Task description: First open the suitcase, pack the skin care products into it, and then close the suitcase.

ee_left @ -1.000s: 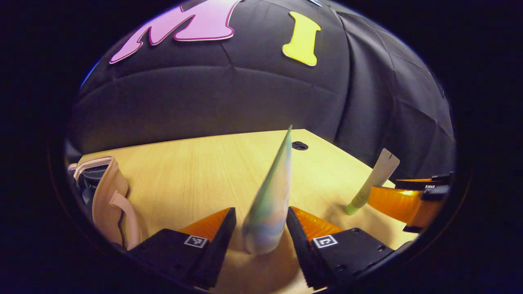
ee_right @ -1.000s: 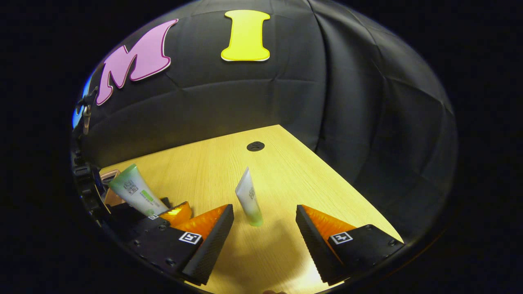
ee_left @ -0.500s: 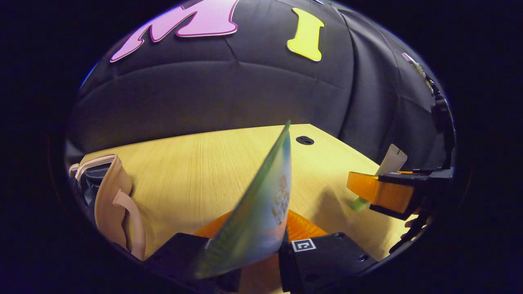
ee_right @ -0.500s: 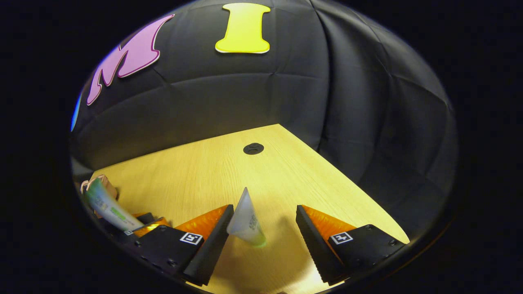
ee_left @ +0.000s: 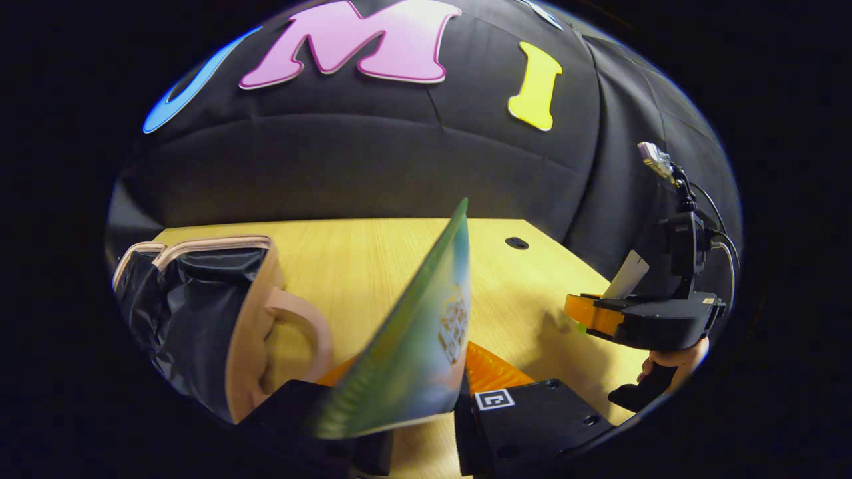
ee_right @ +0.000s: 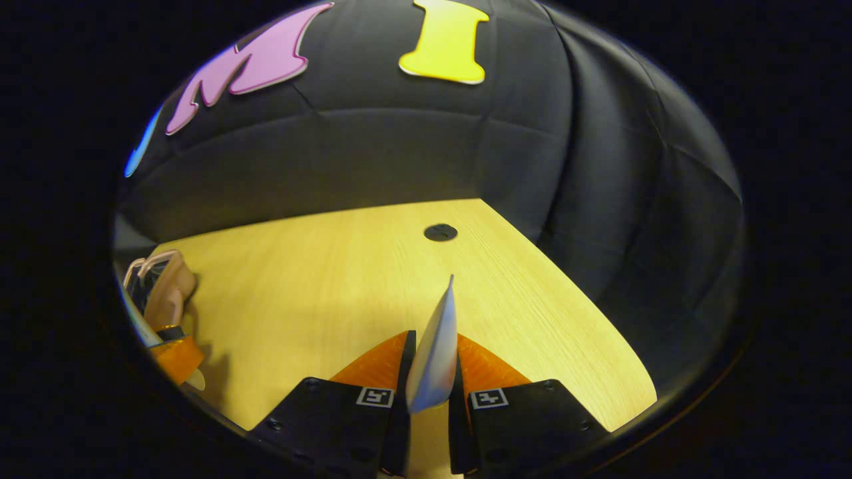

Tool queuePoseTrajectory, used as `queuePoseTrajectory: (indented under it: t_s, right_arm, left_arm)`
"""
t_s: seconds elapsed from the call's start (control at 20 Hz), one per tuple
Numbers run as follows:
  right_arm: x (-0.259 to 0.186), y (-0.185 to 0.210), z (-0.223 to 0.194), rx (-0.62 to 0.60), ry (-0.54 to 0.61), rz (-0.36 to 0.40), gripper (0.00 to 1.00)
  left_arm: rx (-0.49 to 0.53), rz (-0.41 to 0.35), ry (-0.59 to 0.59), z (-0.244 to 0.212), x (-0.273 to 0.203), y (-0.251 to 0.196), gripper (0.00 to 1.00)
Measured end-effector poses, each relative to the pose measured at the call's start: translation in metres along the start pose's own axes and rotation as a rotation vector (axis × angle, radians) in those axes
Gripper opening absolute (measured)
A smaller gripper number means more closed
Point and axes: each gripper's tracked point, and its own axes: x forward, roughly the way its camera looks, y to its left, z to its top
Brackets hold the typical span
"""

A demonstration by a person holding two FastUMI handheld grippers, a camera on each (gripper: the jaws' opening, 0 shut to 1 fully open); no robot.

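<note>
So up close in the left gripper view, the left tool [ee_left: 416,426] is clamping down on a green tube [ee_left: 416,346], both fingers pressing on its fat lower end. The tube is leaning, with its flat crimped edge pointing up and away over the tabletop [ee_left: 373,266]. There's some print on the side, but it's too blurry to make out.

Just past that on the left, the suitcase [ee_left: 200,313] is sitting open on the tabletop. It's a pinkish-beige case with a dark lining showing inside and a curved handle [ee_left: 303,326] sticking out toward the tool. Nothing I can make out inside it, the lining is too dark to tell.

Off to the right, the other tool is hanging above the tabletop with a hand [ee_left: 679,359] wrapped around its grip, and a pale tube [ee_left: 626,276] is poking up from its fingers.

In the right gripper view, the right tool [ee_right: 429,406] is squeezing that white tube [ee_right: 436,352] tight between both fingers, edge-on to the camera and standing nearly upright. The suitcase [ee_right: 163,293] is showing way over at the left edge, well apart from this tool.

Farther back, a small dark round grommet [ee_right: 440,232] is sitting in the tabletop [ee_right: 319,279] near its far edge, and the black cloth wall [ee_right: 413,159] is hanging behind everything.
</note>
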Motion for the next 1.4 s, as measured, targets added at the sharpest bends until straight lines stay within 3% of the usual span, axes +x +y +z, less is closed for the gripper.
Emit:
queuePoseTrajectory:
  t_s: [0.1, 0.15, 0.2, 0.45, 0.55, 0.65, 0.9, 1.05, 1.25, 1.3, 1.4]
  right_arm:
    - [-0.032, 0.022, 0.012, -0.027, -0.028, 0.044, 0.27]
    - [-0.051, 0.036, 0.016, -0.032, -0.035, 0.075, 0.33]
    - [-0.071, 0.051, 0.02, -0.04, -0.041, 0.104, 0.27]
    - [-0.137, 0.13, 0.026, -0.128, -0.048, 0.263, 0.26]
    - [-0.151, 0.165, 0.034, -0.16, -0.065, 0.33, 0.26]
    - [-0.161, 0.202, 0.046, -0.164, -0.099, 0.392, 0.26]
    - [-0.172, 0.267, 0.061, -0.127, -0.124, 0.517, 0.26]
    - [-0.172, 0.288, 0.061, -0.129, -0.116, 0.559, 0.26]
    - [-0.166, 0.292, 0.057, -0.127, -0.089, 0.579, 0.26]
    - [-0.163, 0.294, 0.053, -0.12, -0.07, 0.585, 0.26]
    - [-0.154, 0.289, 0.047, -0.137, -0.018, 0.573, 0.26]
  left_arm:
    - [-0.007, -0.011, -0.041, 0.018, -0.028, 0.008, 0.39]
    - [-0.007, -0.015, -0.06, 0.029, -0.041, 0.013, 0.39]
    - [-0.012, -0.007, -0.069, 0.037, -0.056, 0.024, 0.39]
    - [-0.081, 0.092, -0.087, 0.069, -0.115, 0.131, 0.39]
    - [-0.054, 0.136, -0.041, 0.063, -0.12, 0.184, 0.38]
    - [-0.071, 0.134, 0.082, 0.036, -0.101, 0.226, 0.39]
    - [-0.134, 0.066, 0.414, -0.035, -0.066, 0.253, 0.39]
    - [-0.121, 0.105, 0.553, -0.06, -0.061, 0.262, 0.39]
    - [-0.057, 0.164, 0.608, -0.059, -0.057, 0.274, 0.42]
    - [-0.037, 0.189, 0.603, -0.055, -0.056, 0.28, 0.51]
    - [-0.058, 0.219, 0.539, -0.041, -0.059, 0.281, 0.55]
